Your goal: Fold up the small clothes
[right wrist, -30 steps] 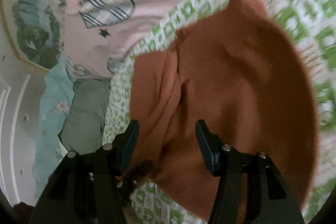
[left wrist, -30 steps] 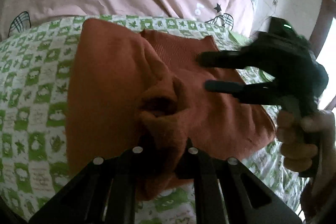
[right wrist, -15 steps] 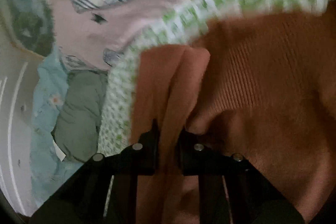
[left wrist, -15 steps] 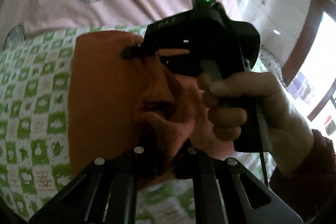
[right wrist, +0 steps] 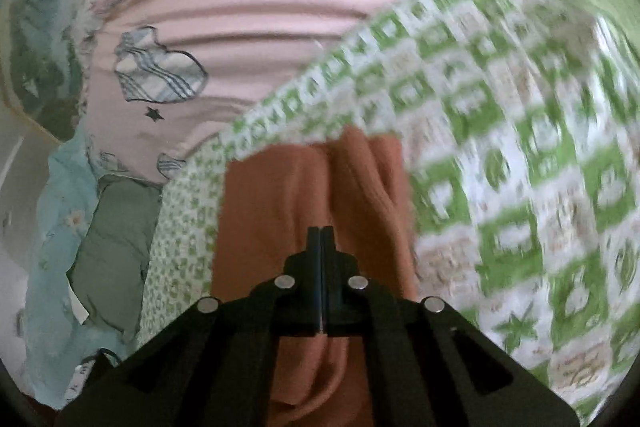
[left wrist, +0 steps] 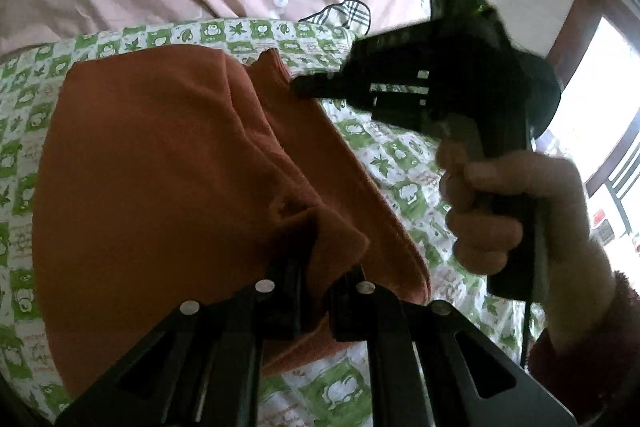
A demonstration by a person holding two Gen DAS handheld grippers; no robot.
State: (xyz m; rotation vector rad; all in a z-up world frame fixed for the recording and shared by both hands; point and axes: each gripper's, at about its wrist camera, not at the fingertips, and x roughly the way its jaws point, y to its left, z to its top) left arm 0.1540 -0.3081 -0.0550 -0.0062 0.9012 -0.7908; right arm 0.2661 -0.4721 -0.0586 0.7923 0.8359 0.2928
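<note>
Lying lengthwise away from the left gripper on the green-checked sheet, the soft rust-orange garment bunches between its narrowed fingers; the right gripper fingers meet, pinching a ribbed fold.

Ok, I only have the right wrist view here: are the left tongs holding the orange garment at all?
Observer: Yes. The left wrist view shows the left tongs shut on a bunched fold of the orange garment.
Operator: Where do my right tongs sit on it?
Observer: The right tongs are shut, tips at the garment's far folded edge, beside the green checked sheet.
Operator: Anything beyond the bed on that side?
Observer: A bright window with a brown frame, behind the right hand.
</note>
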